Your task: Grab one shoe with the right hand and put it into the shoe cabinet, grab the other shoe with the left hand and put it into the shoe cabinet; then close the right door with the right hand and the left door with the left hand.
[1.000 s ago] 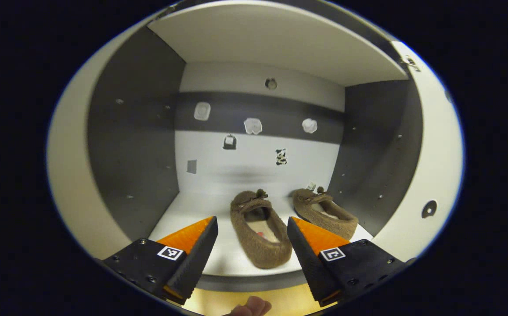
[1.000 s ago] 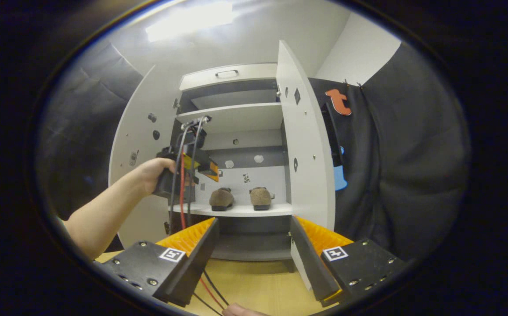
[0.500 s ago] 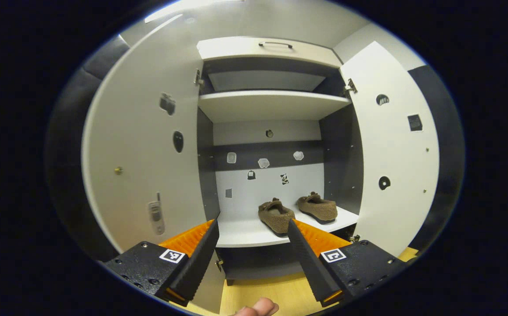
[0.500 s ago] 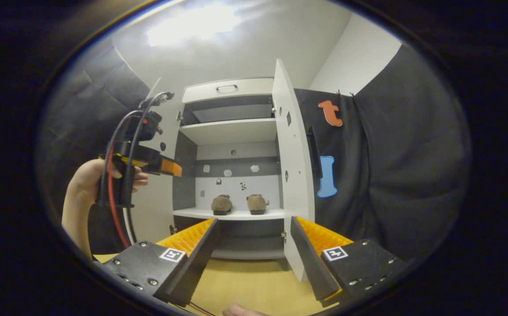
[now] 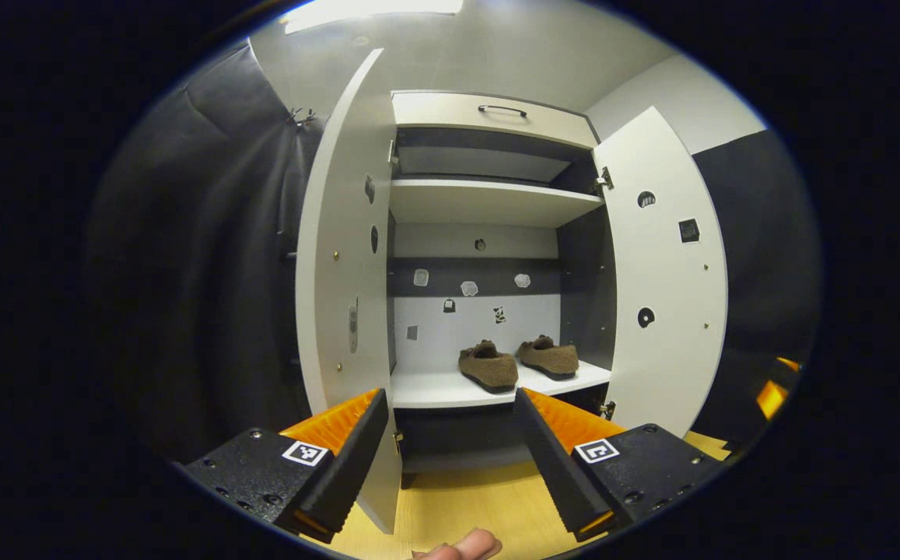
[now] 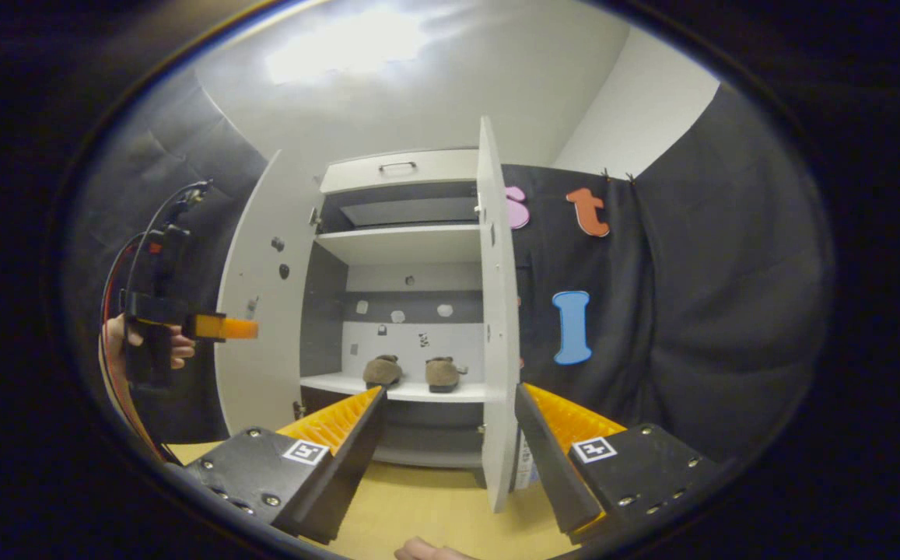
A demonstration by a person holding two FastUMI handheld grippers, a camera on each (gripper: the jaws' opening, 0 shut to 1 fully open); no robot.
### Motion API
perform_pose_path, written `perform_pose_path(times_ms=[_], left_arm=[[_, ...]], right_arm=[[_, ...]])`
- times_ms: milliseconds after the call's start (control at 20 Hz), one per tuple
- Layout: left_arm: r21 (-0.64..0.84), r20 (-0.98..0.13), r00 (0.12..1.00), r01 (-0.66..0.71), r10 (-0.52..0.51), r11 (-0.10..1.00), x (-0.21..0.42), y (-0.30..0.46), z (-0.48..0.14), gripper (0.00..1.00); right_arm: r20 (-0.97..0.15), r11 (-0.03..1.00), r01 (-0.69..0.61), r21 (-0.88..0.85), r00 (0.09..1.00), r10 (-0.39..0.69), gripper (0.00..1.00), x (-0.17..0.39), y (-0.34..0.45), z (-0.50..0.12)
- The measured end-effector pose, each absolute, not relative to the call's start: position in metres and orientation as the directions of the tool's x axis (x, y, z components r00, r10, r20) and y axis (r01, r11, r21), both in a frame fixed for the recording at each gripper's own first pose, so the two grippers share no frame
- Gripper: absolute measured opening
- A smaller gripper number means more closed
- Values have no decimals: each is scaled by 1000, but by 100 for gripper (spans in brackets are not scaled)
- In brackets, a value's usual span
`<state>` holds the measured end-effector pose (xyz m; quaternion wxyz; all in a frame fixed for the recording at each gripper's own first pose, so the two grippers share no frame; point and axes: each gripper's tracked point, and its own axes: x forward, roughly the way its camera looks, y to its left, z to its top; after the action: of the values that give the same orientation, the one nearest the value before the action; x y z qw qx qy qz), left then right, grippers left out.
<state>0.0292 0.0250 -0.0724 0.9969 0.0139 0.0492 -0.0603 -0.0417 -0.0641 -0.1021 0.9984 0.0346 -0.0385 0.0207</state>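
Shoes [image 5: 516,362] inside open shoe cabinet [image 5: 488,201]

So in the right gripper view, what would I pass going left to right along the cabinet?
Left gripper held in a hand → open left door → left shoe → right shoe → right door, seen edge-on → booth wall.
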Motion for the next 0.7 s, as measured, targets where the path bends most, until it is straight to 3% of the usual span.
perform_pose_path(times_ms=[250, 700], left_arm=[[-51, -46, 983, 175, -177, 983, -4, 30, -84, 98], [-130, 10, 958, 286, -287, 949, -44, 10, -111, 99]], right_arm=[[74, 998, 22, 54, 997, -26, 98, -11, -148, -72], [-100, 1000, 27, 11, 995, -26, 98, 91, -297, -66]])
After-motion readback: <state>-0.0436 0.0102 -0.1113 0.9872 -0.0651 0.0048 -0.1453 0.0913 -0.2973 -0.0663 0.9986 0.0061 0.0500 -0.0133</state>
